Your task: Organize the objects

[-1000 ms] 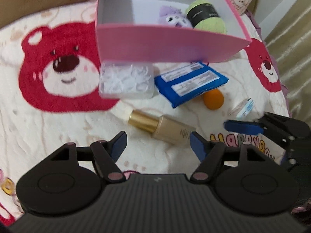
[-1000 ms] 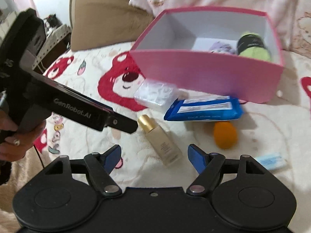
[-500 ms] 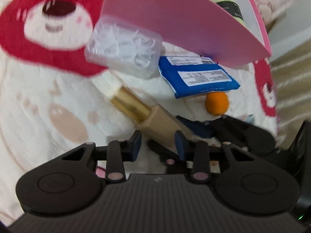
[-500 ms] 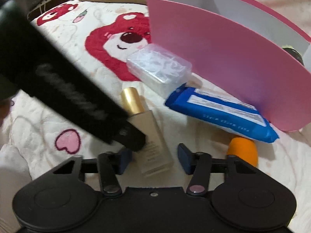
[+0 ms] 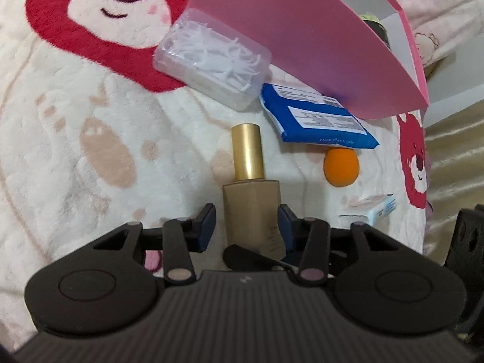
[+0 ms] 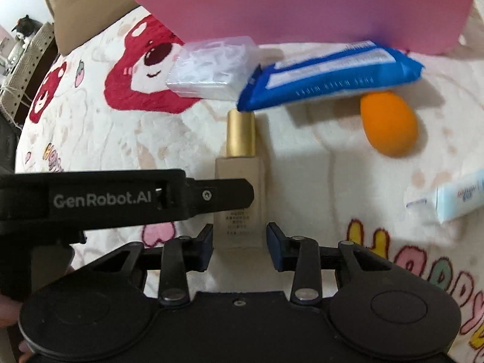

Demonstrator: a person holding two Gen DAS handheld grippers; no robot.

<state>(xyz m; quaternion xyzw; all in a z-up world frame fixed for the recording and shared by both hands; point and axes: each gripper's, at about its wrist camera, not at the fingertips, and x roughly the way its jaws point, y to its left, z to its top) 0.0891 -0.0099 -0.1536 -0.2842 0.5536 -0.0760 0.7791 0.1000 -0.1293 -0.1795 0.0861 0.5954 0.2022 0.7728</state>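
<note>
Came down since a second ago with both grippers, from above the clutter to low over the blanket (image 5: 90, 121), rolling until the bottle (image 5: 248, 205) ran straight ahead in both wrist views.

Now straddles that bottle with the left gripper (image 5: 246, 224): jaws just opened a little, not gripping, a sliver of gap at the left pad, the right pad about touching. Flanks the bottle's base with the right gripper (image 6: 240, 242) too: jaws just closed in, pads against both sides, gripping it. Crosses over the bottle's body with one left finger in the right view.

Lies flat, gold cap pointing away, on plush cream blanket printed with red bears and coloured letters.

From left to right beyond the cap: clear case (image 5: 211, 60) of white picks resting on a bear's face; pink box (image 5: 287, 30) behind it, open top tipped out of sight; blue pack (image 5: 317, 118) against the box's wall, overhanging an orange sponge (image 5: 341, 166); pale tube (image 5: 378, 208) well apart, nearer the blanket's edge.

Around the bed: brown cushion (image 6: 90, 9) far left in the right view, beige curtain (image 5: 453, 151) and white wall far right in the left view.
</note>
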